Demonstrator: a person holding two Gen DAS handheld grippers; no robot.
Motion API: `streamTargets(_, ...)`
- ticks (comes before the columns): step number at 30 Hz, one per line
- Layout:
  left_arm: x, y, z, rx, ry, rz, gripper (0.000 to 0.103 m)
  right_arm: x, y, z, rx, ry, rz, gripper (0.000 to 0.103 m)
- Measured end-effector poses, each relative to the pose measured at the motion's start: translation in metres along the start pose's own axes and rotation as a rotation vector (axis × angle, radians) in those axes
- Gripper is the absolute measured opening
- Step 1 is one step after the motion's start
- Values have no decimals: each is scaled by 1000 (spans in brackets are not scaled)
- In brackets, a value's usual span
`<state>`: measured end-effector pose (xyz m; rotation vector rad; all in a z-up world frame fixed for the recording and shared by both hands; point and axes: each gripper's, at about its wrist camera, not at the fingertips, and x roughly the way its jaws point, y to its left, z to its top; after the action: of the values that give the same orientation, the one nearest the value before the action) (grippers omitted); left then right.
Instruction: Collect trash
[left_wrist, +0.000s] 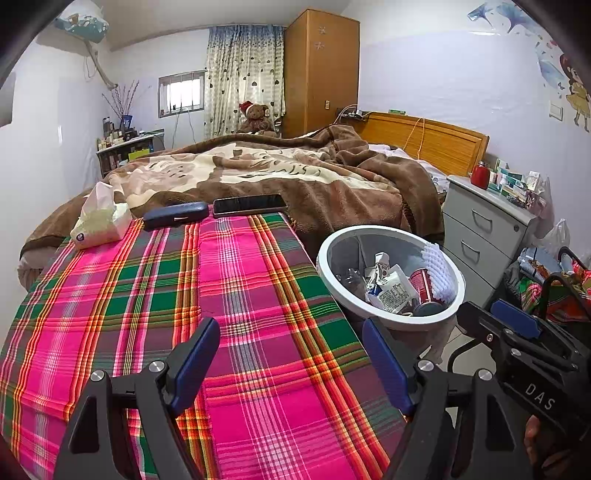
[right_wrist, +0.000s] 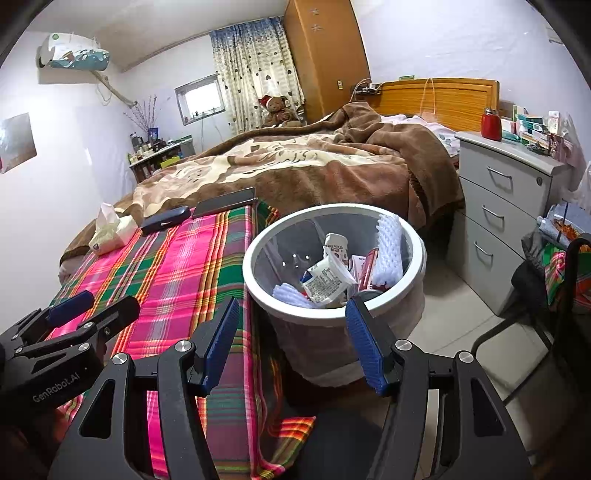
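Trash (right_wrist: 328, 280) fills bin (right_wrist: 258, 236) beside plaid cloth (right_wrist: 177, 266).

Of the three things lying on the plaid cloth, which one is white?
The tissue pack, at the far left; the glasses case and the phone beside it are both dark.

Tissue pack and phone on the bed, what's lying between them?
A dark glasses case lies between the tissue pack and the phone, clearest in the left wrist view.

The left gripper (left_wrist: 291, 363) is matte black plastic; ribbed blue pads (left_wrist: 195, 363) line its jaws; silver screws cap the pivots; white "GenRobot.AI" lettering marks its body; the right gripper (right_wrist: 291, 343) matches, lettered "DAS".
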<state>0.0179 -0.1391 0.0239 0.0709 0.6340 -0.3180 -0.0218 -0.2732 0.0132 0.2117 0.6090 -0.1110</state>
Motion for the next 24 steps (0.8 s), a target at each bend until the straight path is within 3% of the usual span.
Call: streamTargets(24, -5, 7, -3, -11, 1, 7, 79, 0, 4, -2, -3, 7, 6, 61)
